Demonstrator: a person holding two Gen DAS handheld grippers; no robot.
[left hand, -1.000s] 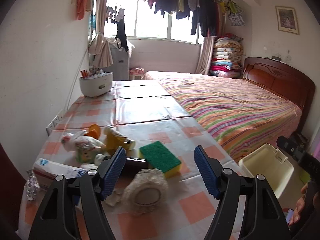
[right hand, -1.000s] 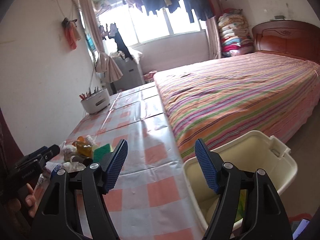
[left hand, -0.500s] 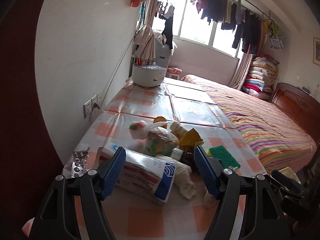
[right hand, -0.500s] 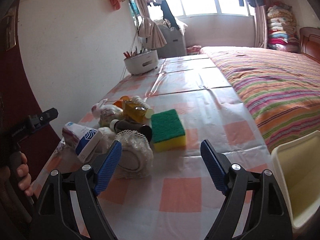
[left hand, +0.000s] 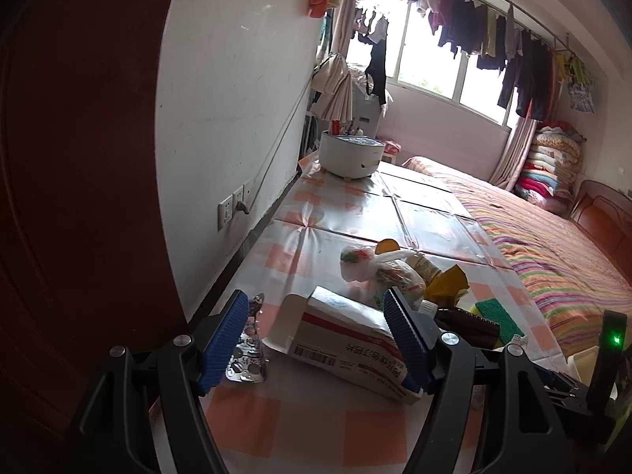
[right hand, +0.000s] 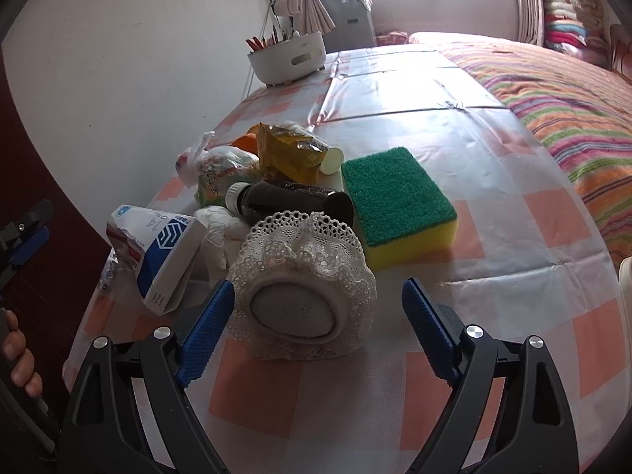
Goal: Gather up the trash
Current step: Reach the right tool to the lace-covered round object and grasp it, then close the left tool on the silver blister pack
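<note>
A pile of trash lies on the checked tablecloth. My right gripper hovers low over it, its jaws opening around a lace-covered round thing without pressing it. Behind that lie a brown bottle, a green and yellow sponge, a yellow wrapper, a tied plastic bag and crumpled tissue. My left gripper is open, short of a white and blue medicine box, with a foil blister pack by its left pad.
A white pot with pens stands at the table's far end by the wall. A striped bed runs along the table's right side. A cream bin's rim shows at the right edge. A person's hand grips the left tool.
Both grippers swung left and came down toward the trash pile. The right one left the bin, now frames the lace thing, and its jaws widened. The left one now faces the box and blister pack.
</note>
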